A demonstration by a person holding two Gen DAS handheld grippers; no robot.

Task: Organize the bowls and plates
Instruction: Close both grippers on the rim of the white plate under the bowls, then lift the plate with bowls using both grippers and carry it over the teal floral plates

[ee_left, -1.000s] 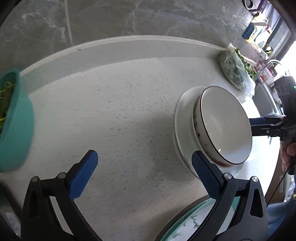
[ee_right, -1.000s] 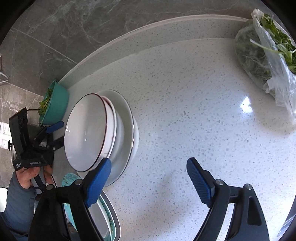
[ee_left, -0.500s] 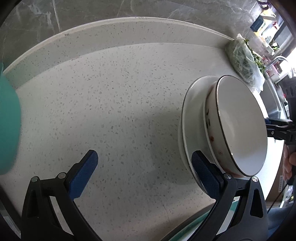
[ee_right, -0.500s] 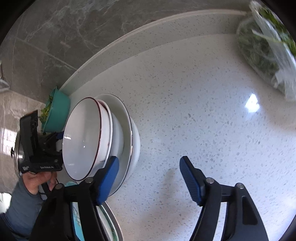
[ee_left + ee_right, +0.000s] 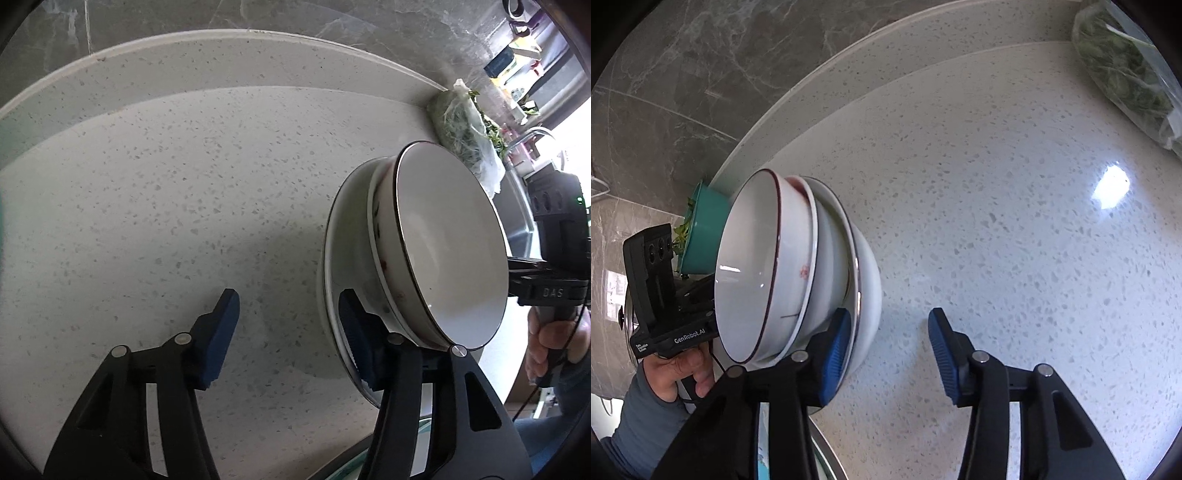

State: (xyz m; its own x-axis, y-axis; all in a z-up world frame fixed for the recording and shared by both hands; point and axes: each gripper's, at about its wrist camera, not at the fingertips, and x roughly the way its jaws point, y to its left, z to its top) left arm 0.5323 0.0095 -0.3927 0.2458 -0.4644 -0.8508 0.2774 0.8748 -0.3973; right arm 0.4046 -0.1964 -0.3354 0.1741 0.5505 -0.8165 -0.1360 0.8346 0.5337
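Note:
A stack of white bowls stands on the speckled counter: a top bowl with a dark red rim sits nested in wider white bowls. In the right wrist view the same stack is at the left. My left gripper is open, its right pad beside the stack's lower rim. My right gripper is open, its left pad against the stack's near edge. Neither holds anything.
A teal bowl of greens stands behind the stack. A plastic bag of greens lies at the back right by the wall. A patterned plate's rim shows under my right gripper. A sink lies beyond the bag.
Both grippers have moved closer to the bowl stack and their jaws have narrowed. The teal bowl has left the left wrist view.

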